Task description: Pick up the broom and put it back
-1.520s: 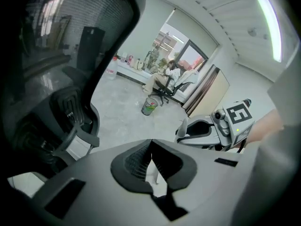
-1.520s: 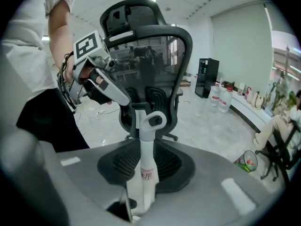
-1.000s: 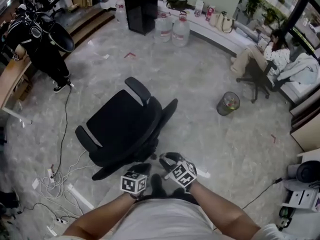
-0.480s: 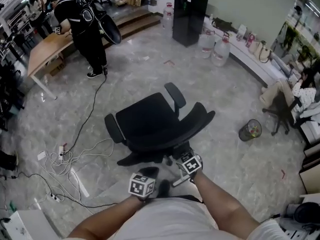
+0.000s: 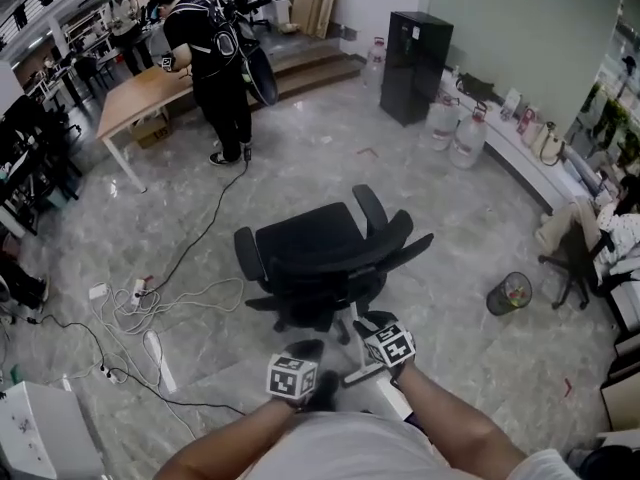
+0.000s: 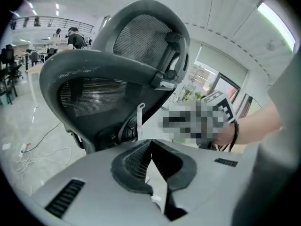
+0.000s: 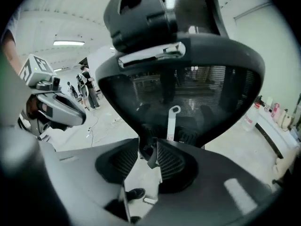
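No broom shows in any view. A black mesh office chair (image 5: 320, 258) stands right in front of me with its backrest towards me. That backrest fills the left gripper view (image 6: 117, 69) and the right gripper view (image 7: 188, 79). My left gripper (image 5: 305, 350) hangs just behind the chair; its jaws (image 6: 150, 142) meet at the tips with nothing between them. My right gripper (image 5: 365, 323) is at the chair's back, and its jaws (image 7: 148, 147) are opening. A dark part of the chair's back support (image 7: 149, 155) stands in the gap, and the pads do not press on it.
A person in black (image 5: 215, 58) stands by a wooden table (image 5: 150, 93) at the back left. Cables and power strips (image 5: 130, 308) lie on the floor to the left. A wire bin (image 5: 510, 293), water bottles (image 5: 455, 128) and a black cabinet (image 5: 415, 53) are to the right.
The chair has swivelled so that its backrest faces me, and my view has swung across the room. Both grippers stay close behind the chair; the left one has risen a little.
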`<move>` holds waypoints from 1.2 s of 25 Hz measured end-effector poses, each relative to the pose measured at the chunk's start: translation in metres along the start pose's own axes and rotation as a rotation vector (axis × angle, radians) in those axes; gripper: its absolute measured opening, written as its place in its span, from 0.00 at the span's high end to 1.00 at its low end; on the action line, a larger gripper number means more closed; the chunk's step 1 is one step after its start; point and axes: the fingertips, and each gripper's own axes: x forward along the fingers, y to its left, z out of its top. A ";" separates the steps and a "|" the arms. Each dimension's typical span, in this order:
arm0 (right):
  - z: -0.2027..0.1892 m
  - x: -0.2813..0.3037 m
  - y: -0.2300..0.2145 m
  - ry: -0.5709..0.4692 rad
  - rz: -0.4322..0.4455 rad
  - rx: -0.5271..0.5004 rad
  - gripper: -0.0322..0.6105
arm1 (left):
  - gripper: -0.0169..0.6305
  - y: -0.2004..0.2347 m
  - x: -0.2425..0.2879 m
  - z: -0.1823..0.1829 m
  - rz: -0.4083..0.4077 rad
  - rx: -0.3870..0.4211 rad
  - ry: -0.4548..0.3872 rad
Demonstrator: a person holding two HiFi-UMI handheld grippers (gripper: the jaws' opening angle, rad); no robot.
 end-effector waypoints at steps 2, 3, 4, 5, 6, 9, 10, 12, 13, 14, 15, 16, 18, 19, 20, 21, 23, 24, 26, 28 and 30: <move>0.000 -0.026 0.019 -0.047 0.020 0.022 0.77 | 0.96 -0.014 -0.011 -0.003 0.023 -0.022 -0.035; 0.001 -0.040 0.028 -0.072 0.030 0.029 0.78 | 0.96 -0.021 -0.016 -0.003 0.035 -0.035 -0.054; 0.001 -0.054 0.037 -0.091 0.037 0.033 0.80 | 0.96 -0.030 -0.022 -0.001 0.046 -0.046 -0.074; 0.001 -0.068 0.046 -0.104 0.042 0.031 0.82 | 0.96 -0.041 -0.028 0.002 0.056 -0.051 -0.094; 0.002 -0.084 0.055 -0.117 0.046 0.019 0.84 | 0.96 -0.053 -0.033 0.006 0.064 -0.049 -0.115; 0.012 -0.126 0.079 -0.179 0.050 -0.003 0.91 | 0.96 -0.088 -0.052 0.021 0.088 -0.038 -0.186; 0.016 -0.137 0.086 -0.200 0.050 0.002 0.94 | 0.96 -0.096 -0.061 0.028 0.094 -0.038 -0.214; 0.025 -0.157 0.100 -0.235 0.050 0.007 0.95 | 0.96 -0.113 -0.079 0.039 0.102 -0.027 -0.276; 0.029 -0.166 0.106 -0.249 0.051 0.003 0.95 | 0.96 -0.121 -0.088 0.044 0.106 -0.017 -0.306; 0.034 -0.175 0.112 -0.263 0.051 -0.002 0.95 | 0.96 -0.130 -0.095 0.049 0.112 -0.007 -0.333; 0.039 -0.184 0.116 -0.280 0.050 -0.005 0.95 | 0.96 -0.138 -0.102 0.053 0.118 0.003 -0.354; 0.043 -0.193 0.118 -0.298 0.047 -0.003 0.95 | 0.96 -0.145 -0.107 0.056 0.125 0.013 -0.370; 0.052 -0.208 0.119 -0.334 0.046 0.008 0.95 | 0.96 -0.154 -0.114 0.061 0.141 0.025 -0.390; 0.056 -0.214 0.119 -0.348 0.046 0.013 0.95 | 0.96 -0.156 -0.116 0.062 0.148 0.025 -0.395; 0.059 -0.219 0.119 -0.358 0.048 0.017 0.95 | 0.96 -0.157 -0.117 0.062 0.153 0.023 -0.397; 0.062 -0.222 0.120 -0.365 0.050 0.018 0.95 | 0.96 -0.158 -0.119 0.063 0.158 0.019 -0.399; 0.067 -0.227 0.123 -0.378 0.055 0.016 0.95 | 0.96 -0.158 -0.122 0.064 0.166 0.022 -0.405; 0.069 -0.228 0.124 -0.385 0.057 0.014 0.95 | 0.96 -0.158 -0.124 0.065 0.170 0.027 -0.408; 0.071 -0.229 0.128 -0.396 0.062 0.007 0.95 | 0.96 -0.159 -0.127 0.063 0.175 0.030 -0.409; 0.070 -0.231 0.131 -0.399 0.067 0.004 0.95 | 0.96 -0.161 -0.128 0.059 0.179 0.028 -0.406; 0.069 -0.234 0.133 -0.398 0.067 -0.003 0.95 | 0.96 -0.163 -0.131 0.057 0.184 0.029 -0.407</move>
